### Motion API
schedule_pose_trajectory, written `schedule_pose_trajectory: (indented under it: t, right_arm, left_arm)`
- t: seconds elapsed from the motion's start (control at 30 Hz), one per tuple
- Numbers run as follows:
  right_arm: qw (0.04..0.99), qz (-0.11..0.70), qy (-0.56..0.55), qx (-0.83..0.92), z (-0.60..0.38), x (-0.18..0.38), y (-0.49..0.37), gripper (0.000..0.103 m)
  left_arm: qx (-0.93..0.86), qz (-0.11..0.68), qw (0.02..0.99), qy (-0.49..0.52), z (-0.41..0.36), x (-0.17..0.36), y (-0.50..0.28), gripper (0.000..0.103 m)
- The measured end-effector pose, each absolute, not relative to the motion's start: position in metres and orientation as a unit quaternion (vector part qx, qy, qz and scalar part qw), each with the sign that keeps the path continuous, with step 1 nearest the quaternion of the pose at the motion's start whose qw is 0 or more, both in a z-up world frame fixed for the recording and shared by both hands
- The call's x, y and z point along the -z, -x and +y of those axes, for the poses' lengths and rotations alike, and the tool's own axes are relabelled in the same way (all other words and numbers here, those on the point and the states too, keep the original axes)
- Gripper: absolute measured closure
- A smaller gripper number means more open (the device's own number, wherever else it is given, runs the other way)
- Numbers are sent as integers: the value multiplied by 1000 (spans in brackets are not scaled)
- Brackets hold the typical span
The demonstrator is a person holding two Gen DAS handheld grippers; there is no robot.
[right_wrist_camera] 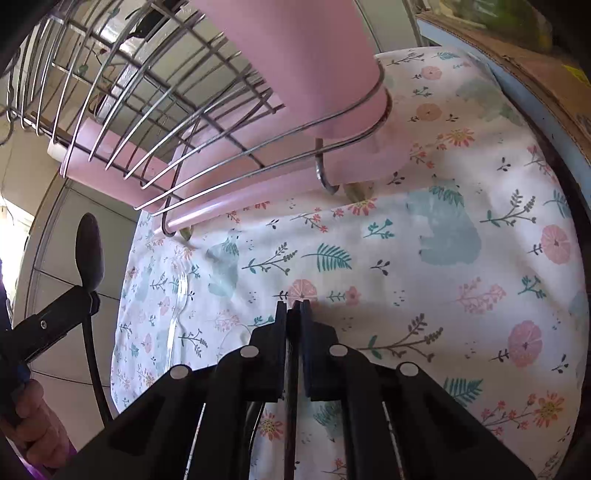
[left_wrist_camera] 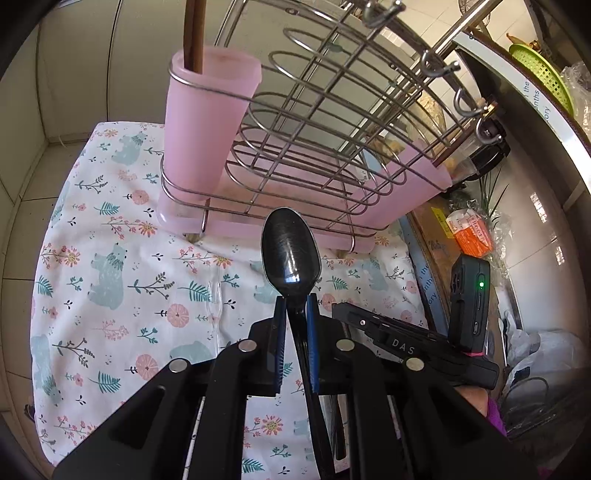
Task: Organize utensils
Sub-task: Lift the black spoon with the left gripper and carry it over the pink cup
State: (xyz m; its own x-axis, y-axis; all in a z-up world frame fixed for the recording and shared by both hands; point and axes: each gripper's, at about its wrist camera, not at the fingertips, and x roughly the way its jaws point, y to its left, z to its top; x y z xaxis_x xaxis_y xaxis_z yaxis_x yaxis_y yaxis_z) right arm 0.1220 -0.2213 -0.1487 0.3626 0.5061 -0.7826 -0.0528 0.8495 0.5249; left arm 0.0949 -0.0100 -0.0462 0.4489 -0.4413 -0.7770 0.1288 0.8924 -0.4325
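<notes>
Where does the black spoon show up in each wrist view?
Left wrist: black spoon at centre, bowl up, handle clamped in the left gripper.
Right wrist: same spoon at the far left edge.
Shared landmark: pink utensil cup in the wire rack.

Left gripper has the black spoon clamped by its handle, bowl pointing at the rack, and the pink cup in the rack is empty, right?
Not quite: the pink cup is not empty. The left wrist view shows brown chopsticks standing in it. The rest holds: the left gripper is clamped on the black spoon by its handle, bowl towards the rack.
</notes>
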Motion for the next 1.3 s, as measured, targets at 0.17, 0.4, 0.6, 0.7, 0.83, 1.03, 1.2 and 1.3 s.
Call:
schedule_pose_trajectory:
  t: [0.17,0.4,0.6,0.7,0.83,1.03,1.2,1.3]
  right_arm:
    - [800,526,-231,-175,-240,144,-117,96]
    - [826,477,-244,-174,-266,118,-104,97]
    - [874,380,-239,-184,-284,55,-88,97]
    - [895,327,-236,-191,-289,19,-87,97]
    - [921,249,-228,-195,-293,-32,-88,97]
    - [955,120,-203,-178,-300,-100,-94,97]
    - [972,42,-180,-148,-296,-124,-112,97]
    - [979,5,-158,-126,-291,-125,-122,97]
  left_arm:
    - [171,487,841,161,-6,42,-99,93]
    - [180,449,858,171,0,28,-103,93]
    - [180,369,899,151,9,-12,-91,93]
    - [168,327,918,150,18,-35,-88,93]
    - [145,258,944,148,32,-73,-89,93]
    - [112,172,968,146,42,-112,-104,93]
    - [94,135,976,140,42,-125,-122,93]
    - [81,114,981,132,40,-127,-130,93]
